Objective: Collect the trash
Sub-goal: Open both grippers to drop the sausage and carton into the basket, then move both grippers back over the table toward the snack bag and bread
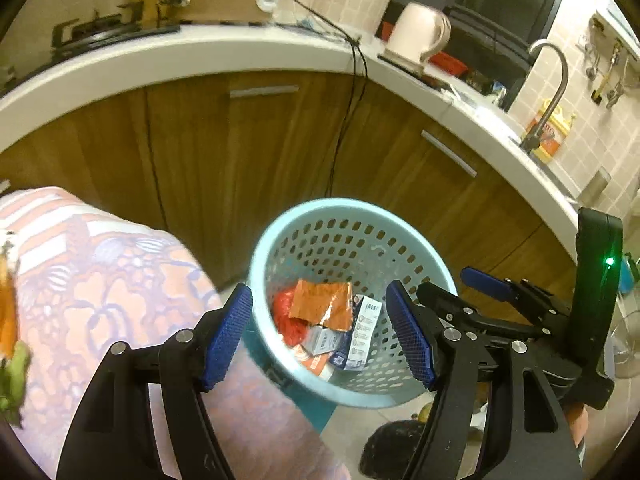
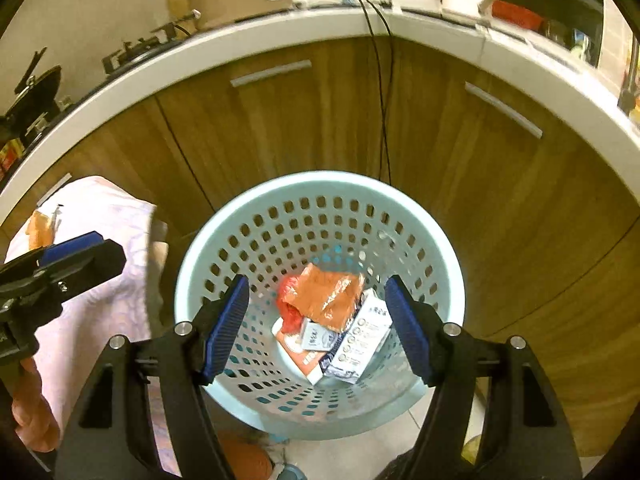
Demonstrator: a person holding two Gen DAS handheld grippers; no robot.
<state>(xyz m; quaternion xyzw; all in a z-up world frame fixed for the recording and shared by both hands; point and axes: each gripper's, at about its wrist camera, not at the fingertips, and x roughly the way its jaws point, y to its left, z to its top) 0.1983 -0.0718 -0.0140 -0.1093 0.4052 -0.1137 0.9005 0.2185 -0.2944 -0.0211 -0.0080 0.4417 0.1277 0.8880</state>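
A pale blue perforated basket [image 1: 280,236] [image 2: 224,216] stands on the floor in front of the wooden cabinets. Inside lie an orange wrapper [image 1: 320,304] [image 2: 332,296], a red plastic bag [image 1: 286,320] [image 2: 290,308] and white-and-blue cartons [image 1: 362,336] [image 2: 360,344]. My left gripper [image 1: 318,292] hangs over the basket's left rim, open, with nothing between its blue pads. My right gripper [image 2: 317,280] hovers directly above the basket mouth, also open and empty. In the left wrist view the right gripper [image 1: 444,284] shows at the right. The left gripper's blue pad [image 2: 80,248] shows in the right wrist view.
A table with a pink floral cloth [image 1: 100,288] [image 2: 100,208] stands left of the basket, with orange and green scraps [image 1: 8,320] on it. A black cable [image 1: 352,120] hangs down the cabinet doors. The white counter holds a kettle [image 1: 420,32] and a faucet [image 1: 556,80]. A dark object [image 1: 392,448] lies on the floor.
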